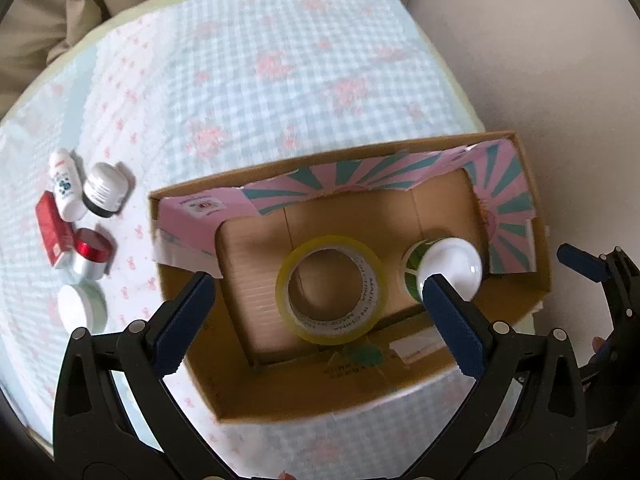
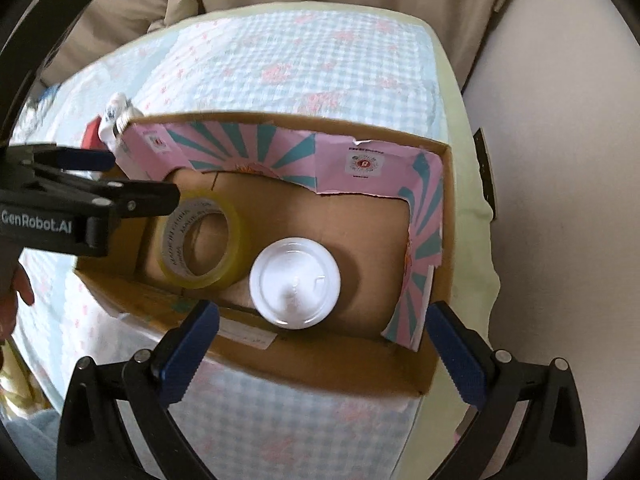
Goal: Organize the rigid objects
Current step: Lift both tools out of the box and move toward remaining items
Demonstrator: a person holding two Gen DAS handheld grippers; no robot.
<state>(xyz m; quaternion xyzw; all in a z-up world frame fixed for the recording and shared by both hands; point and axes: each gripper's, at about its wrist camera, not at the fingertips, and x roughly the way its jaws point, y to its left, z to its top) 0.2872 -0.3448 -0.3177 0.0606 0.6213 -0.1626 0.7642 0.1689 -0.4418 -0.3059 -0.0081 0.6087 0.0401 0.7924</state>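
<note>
An open cardboard box [image 1: 540,280] is seen from above on a checked, flowered cloth [image 1: 280,60] spread over a worktop; the box sits at the worktop's near right corner, its right wall close to the cloth's edge. Torn pink and teal paper [image 1: 360,176] lines the far and right inner walls. Inside, a tape roll [image 1: 332,320] lies flat, its hole facing up, left of centre. Just to its right, apart from it, a white-lidded jar [image 2: 295,283] stands upright, lid up. Bare box floor is left behind both and to the right of the jar. The left gripper [image 1: 316,316] is held above the tape roll, jaws spread wide and released, nothing between them. The right gripper [image 2: 322,328] is held above the jar, jaws likewise wide and empty. On the cloth left of the box, well apart from it, a cluster lies: a small white bottle [image 1: 66,184] on its side, a dark-banded bottle [image 1: 105,194], a red box [image 1: 52,232], a red-lidded jar [image 1: 91,256] and a white-lidded green jar [image 1: 80,308]. Much open cloth is left beyond the box.
</note>
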